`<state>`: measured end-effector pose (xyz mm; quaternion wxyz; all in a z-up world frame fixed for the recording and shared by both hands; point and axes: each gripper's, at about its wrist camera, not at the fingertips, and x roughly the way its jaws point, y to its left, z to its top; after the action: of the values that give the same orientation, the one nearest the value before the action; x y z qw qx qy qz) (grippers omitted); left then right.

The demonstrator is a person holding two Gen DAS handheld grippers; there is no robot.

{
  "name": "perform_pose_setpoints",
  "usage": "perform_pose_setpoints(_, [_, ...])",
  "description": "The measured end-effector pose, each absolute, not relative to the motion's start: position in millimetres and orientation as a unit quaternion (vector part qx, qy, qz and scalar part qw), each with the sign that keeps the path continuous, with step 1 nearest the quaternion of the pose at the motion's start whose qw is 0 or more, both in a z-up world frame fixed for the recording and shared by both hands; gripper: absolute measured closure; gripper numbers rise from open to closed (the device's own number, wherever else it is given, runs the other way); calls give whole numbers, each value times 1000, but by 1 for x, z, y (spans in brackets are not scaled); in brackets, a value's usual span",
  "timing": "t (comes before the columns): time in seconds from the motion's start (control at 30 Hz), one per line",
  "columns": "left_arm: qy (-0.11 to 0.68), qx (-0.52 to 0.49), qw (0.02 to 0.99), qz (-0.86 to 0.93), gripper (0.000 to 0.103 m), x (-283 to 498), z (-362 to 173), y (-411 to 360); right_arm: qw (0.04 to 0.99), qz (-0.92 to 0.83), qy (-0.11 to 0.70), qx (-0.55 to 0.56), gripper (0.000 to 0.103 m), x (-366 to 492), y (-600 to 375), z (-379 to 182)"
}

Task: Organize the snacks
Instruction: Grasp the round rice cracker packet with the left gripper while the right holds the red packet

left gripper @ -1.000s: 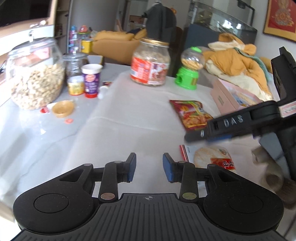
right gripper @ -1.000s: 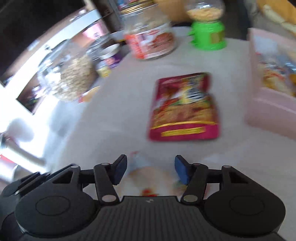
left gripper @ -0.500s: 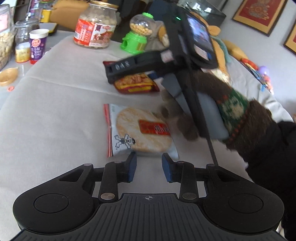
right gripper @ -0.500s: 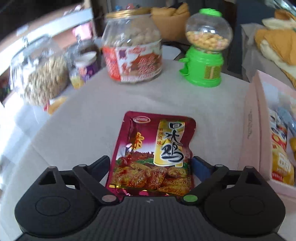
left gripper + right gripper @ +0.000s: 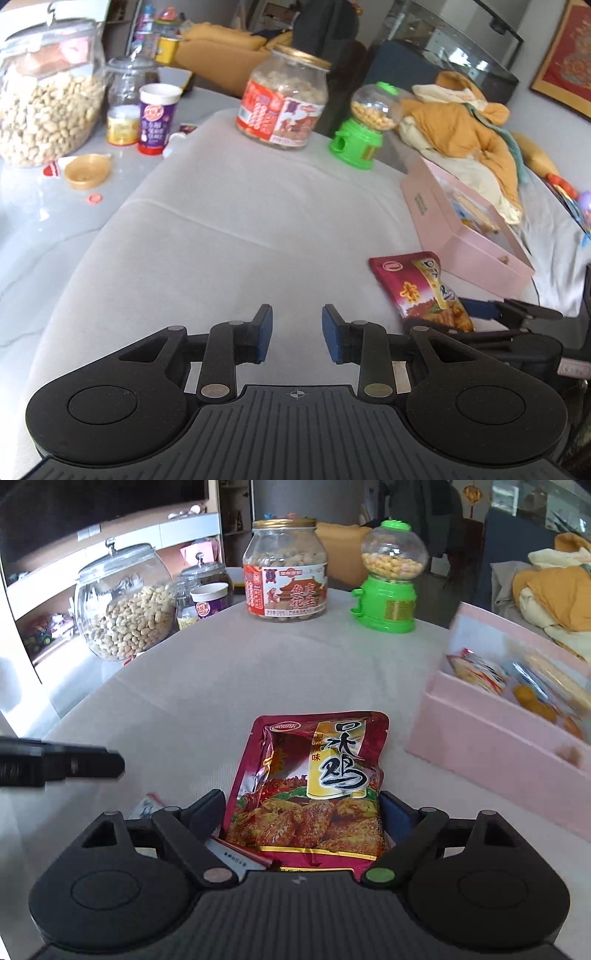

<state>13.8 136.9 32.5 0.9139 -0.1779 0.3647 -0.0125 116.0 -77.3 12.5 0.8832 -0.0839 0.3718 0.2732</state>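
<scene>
A red snack packet (image 5: 314, 786) lies on the grey cloth between the jaws of my right gripper (image 5: 303, 812). The jaws are closing, and both pads rest against the packet's sides, which look creased. In the left wrist view the same packet (image 5: 424, 288) shows at the right with my right gripper (image 5: 443, 317) around its near end. A white rice-cracker packet (image 5: 147, 805) peeks out beneath the right gripper's left finger. My left gripper (image 5: 297, 328) hovers over bare cloth to the left, jaws a narrow gap apart with nothing between them. A pink box (image 5: 498, 734) holding several snacks stands at the right.
At the back stand a labelled peanut jar (image 5: 284, 107), a green candy dispenser (image 5: 362, 140), a big glass peanut jar (image 5: 48, 103), a purple cup (image 5: 157, 118) and a small yellow dish (image 5: 86, 171). Yellow bedding (image 5: 469, 136) lies beyond the pink box (image 5: 461, 225).
The right gripper moved forward over the red packet, opened wide around it, then narrowed onto its sides. The left view swung from the rice-cracker packet back toward the open cloth.
</scene>
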Motion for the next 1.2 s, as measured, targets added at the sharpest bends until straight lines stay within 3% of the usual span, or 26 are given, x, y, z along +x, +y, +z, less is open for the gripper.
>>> perform_pose_setpoints(0.33, [384, 2, 918, -95, 68, -9, 48, 25, 888, 276, 365, -52, 10, 121, -108, 7])
perform_pose_setpoints(0.6, [395, 105, 908, -90, 67, -9, 32, -24, 890, 273, 364, 37, 10, 122, -147, 7])
perform_pose_setpoints(0.67, [395, 125, 906, -87, 60, -7, 29, -31, 888, 274, 365, 60, 10, 124, -156, 7])
perform_pose_setpoints(0.8, [374, 191, 905, -73, 60, -12, 21, -41, 888, 270, 363, 77, 10, 123, -164, 6])
perform_pose_setpoints(1.1, [366, 161, 917, 10, 57, 3, 14, 12, 894, 261, 360, 65, 10, 119, -161, 6])
perform_pose_setpoints(1.2, [370, 133, 919, -11, 36, 7, 16, 13, 895, 259, 359, 62, 10, 119, -160, 6])
